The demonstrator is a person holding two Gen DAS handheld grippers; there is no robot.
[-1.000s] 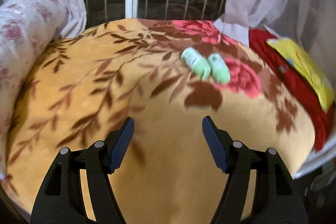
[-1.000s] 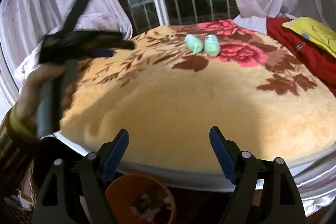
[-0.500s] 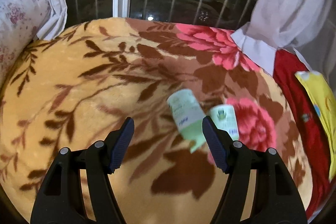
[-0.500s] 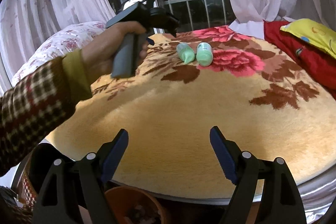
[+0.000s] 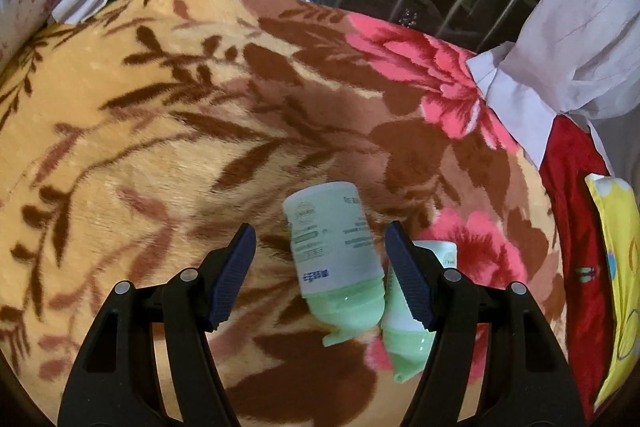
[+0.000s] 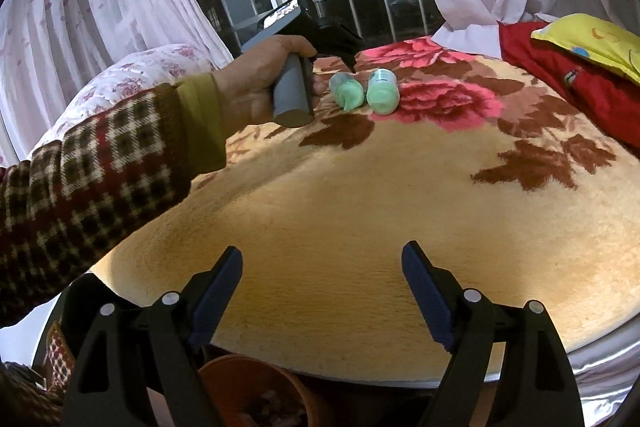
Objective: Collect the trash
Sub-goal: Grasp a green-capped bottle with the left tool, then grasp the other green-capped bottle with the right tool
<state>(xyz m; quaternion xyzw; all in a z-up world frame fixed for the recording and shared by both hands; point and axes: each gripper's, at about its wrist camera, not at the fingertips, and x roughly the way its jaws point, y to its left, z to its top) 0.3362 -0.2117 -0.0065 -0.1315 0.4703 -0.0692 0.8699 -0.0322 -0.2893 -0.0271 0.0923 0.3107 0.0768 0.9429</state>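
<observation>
Two pale green bottles lie side by side on the floral blanket (image 6: 400,195). In the left wrist view the left bottle (image 5: 336,259) lies between my open fingers, and the right bottle (image 5: 408,319) is partly hidden behind the right finger. My left gripper (image 5: 320,267) is open around the left bottle, not touching it. In the right wrist view both bottles, the left one (image 6: 347,91) and the right one (image 6: 383,91), lie far ahead, with the left gripper (image 6: 344,61) just above them. My right gripper (image 6: 322,291) is open and empty over the bed's near edge.
An orange bin (image 6: 256,391) with scraps stands on the floor below the bed's near edge. A red cloth (image 6: 568,83) and a yellow pillow (image 6: 592,39) lie at the right. A floral pillow (image 6: 132,79) lies at the left. Window and curtains stand behind.
My left gripper has moved forward over the bed until the left bottle lies between its open fingers. My right gripper has stayed near the bed's edge.
</observation>
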